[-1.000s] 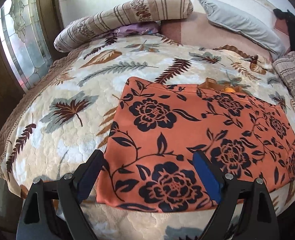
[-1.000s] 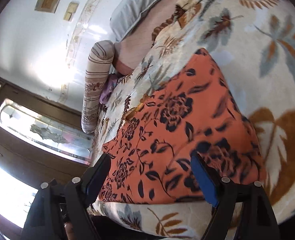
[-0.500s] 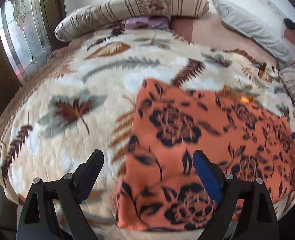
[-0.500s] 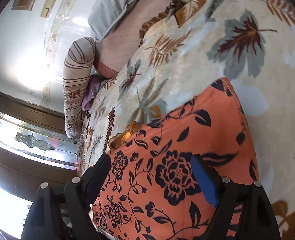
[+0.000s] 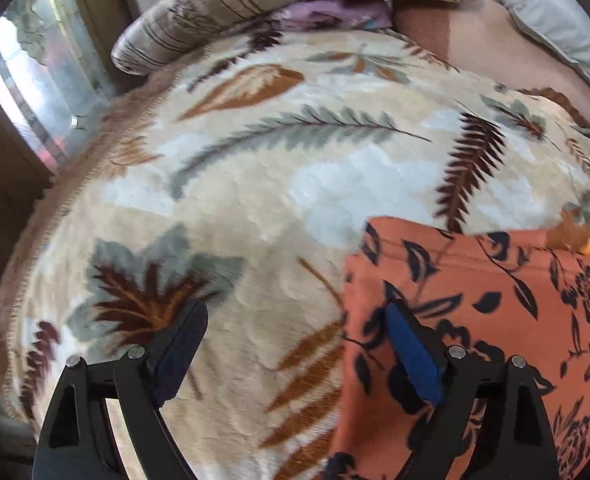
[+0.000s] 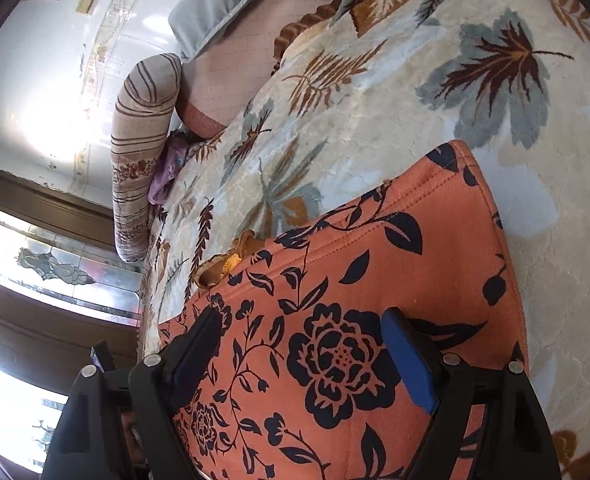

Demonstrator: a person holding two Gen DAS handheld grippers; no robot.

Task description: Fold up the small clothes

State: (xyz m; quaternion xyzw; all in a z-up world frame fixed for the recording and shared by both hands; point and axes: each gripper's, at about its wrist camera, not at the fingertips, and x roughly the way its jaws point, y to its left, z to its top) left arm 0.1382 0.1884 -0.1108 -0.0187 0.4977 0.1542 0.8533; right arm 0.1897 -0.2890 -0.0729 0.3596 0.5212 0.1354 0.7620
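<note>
Since the earlier frame, left tool (image 5: 295, 344) has swung off the orange garment (image 5: 475, 320) to straddle its side edge. Both tools gape, empty; right tool (image 6: 299, 344) hovers above the cloth. Apparently blurred; pinch both corners squarely.

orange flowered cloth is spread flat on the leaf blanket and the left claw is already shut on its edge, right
Not quite. The orange flowered cloth does lie flat on the leaf blanket, but the left claw is open, not shut on it. The left wrist view shows one finger over the blanket and the other over the cloth's edge, with nothing pinched between them.
</note>
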